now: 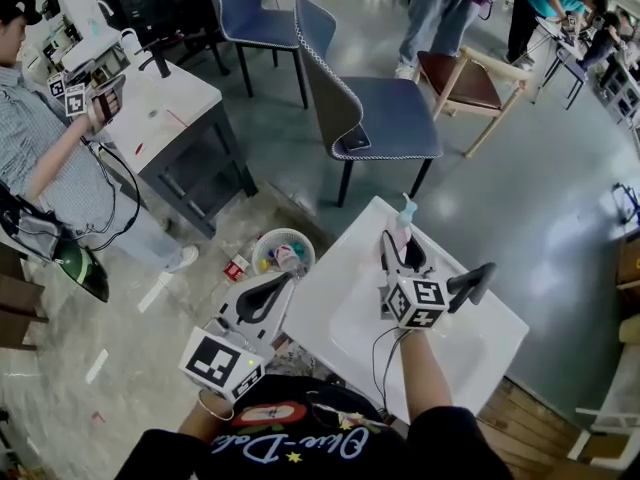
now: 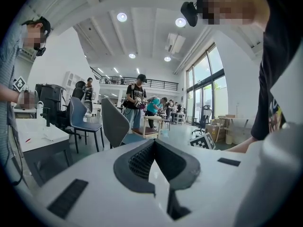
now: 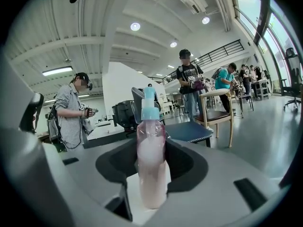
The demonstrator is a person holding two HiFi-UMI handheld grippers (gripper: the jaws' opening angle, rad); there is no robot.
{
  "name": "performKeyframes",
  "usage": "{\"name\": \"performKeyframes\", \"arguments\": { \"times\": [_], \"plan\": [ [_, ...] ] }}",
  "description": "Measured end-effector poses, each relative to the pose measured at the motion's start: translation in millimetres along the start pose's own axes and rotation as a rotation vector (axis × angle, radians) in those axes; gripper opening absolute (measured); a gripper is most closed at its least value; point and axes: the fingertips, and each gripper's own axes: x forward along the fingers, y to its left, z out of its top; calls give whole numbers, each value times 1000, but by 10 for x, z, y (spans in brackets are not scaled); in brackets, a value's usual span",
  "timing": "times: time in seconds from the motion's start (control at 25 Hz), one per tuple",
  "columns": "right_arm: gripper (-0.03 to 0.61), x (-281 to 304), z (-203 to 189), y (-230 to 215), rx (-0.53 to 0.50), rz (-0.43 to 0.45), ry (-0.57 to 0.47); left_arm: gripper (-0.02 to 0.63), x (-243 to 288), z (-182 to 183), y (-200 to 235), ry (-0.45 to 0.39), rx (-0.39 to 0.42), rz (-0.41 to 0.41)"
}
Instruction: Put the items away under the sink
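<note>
Seeing a pink bottle (image 3: 151, 169) clamped upright in the right gripper (image 3: 151, 148), black pads pressed on both sides. Translucent plastic, slim round body, milky pink inside, light-blue pump top. In head view: same bottle at 12 o'clock of that gripper's marker cube (image 1: 415, 303), at the far corner of the white sink (image 1: 500, 318); standing or lifted, can't tell. Sink smooth and glossy, rectangular top, shallow basin. Left gripper (image 1: 285, 280) clenched, nothing inside: ribbed dark pads, tips meeting in a point, white shell around, just beside the sink's 9 o'clock edge. On the floor at 10 o'clock of the sink, a round pale bin (image 1: 255, 253) with small colourful bits, too small to name; small red-and-white item (image 1: 237, 267) just beside it at 8 o'clock. At 12 o'clock of the sink, a grey-blue chair (image 1: 385, 118): curved shell back, stitched edge, thin dark legs, near the far corner. Further out at 1 o'clock, a wooden chair (image 1: 470, 83) with a brown seat. At 10 o'clock of the frame, a white table (image 1: 160, 108) and a person in a striped shirt (image 1: 40, 148) with another marker-cube gripper (image 1: 90, 98) in hand. Polished grey floor (image 1: 540, 188). Only in head view: sink, bin, both grippers together. Only in the gripper views: ceiling lights (image 2: 122, 17), tall windows (image 2: 208, 89), balcony rail (image 2: 142, 83). Pad contact on the bottle legible only in right gripper view; from left gripper view, just the right marker cube at 3 o'clock of its jaws.
</note>
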Motion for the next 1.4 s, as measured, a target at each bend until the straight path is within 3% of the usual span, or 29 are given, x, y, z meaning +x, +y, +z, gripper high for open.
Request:
{"name": "performKeyframes", "arguments": {
  "times": [1.4],
  "plan": [
    [187,-566,338,290,-3,100,-127,8,-63,12,-327,-18,7,-51]
  ]
}}
